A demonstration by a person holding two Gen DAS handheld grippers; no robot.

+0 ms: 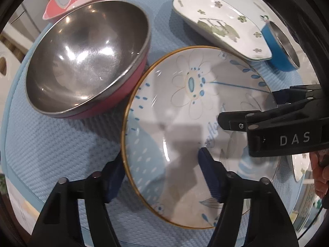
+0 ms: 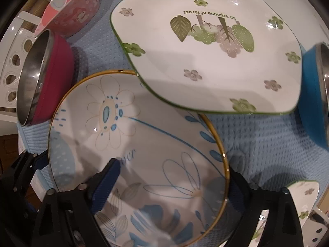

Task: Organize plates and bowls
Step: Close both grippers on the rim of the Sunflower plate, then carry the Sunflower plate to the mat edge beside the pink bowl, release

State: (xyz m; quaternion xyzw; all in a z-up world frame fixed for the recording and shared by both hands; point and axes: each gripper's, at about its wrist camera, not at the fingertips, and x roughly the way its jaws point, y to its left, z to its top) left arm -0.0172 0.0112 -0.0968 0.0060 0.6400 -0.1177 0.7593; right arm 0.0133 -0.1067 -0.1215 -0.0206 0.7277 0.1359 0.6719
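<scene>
Two grippers are set over one round flowered plate (image 2: pixel 139 144), which lies on a blue mat (image 1: pixel 51 144). The left gripper (image 1: pixel 162 179) is held half open, with the plate's rim between its fingers (image 1: pixel 211 177), one pad over the plate and one outside it; contact cannot be told. The right gripper (image 2: pixel 170 187) is spread wide astride the opposite rim, apparently not yet pressed. Beyond the fingers a square green-flowered plate (image 2: pixel 205 61) overlaps the round one. A steel bowl with a pink shell (image 1: pixel 86 61), a pink cartoon bowl (image 2: pixel 72 10) and a blue bowl (image 2: pixel 314 94) are scattered apart. Little sorting appears done; stacking by kind is judged still to come.
</scene>
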